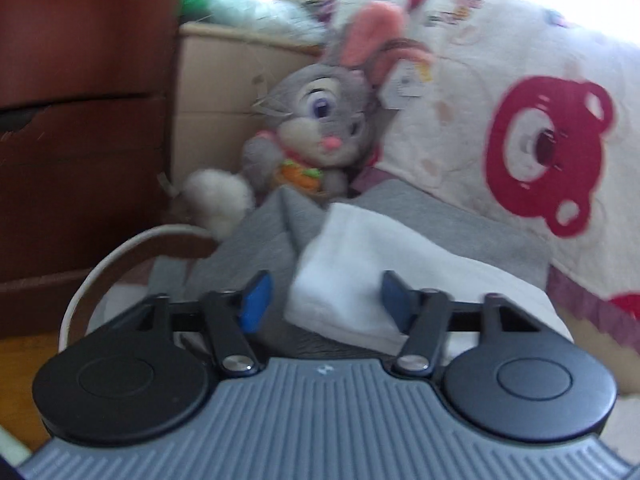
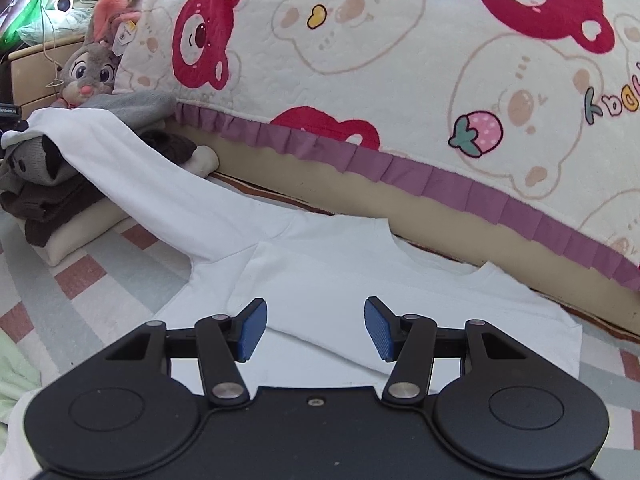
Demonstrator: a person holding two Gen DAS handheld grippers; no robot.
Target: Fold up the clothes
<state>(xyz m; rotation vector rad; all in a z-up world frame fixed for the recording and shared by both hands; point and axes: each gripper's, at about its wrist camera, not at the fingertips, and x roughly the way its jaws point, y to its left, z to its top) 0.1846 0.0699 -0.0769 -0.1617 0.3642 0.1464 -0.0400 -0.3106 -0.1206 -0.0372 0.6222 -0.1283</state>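
The white shirt (image 2: pixel 320 280) lies flat on the checkered mat (image 2: pixel 72 280), along the edge of the bed (image 2: pixel 400 208). 1 long sleeve (image 2: pixel 132 160) runs up onto a pile of clothes (image 2: pixel 44 192) at the mat's far left corner. The right hand-held gripper (image 2: pixel 315 328) hangs just over the shirt's body, its 2 fingers wide apart and holding nothing. The left hand-held gripper (image 1: pixel 320 300) is wide too, with the end of the sleeve (image 1: pixel 360 264) between its fingers, not pinched. A bunny toy (image 1: pixel 316 120) sits behind the pile.
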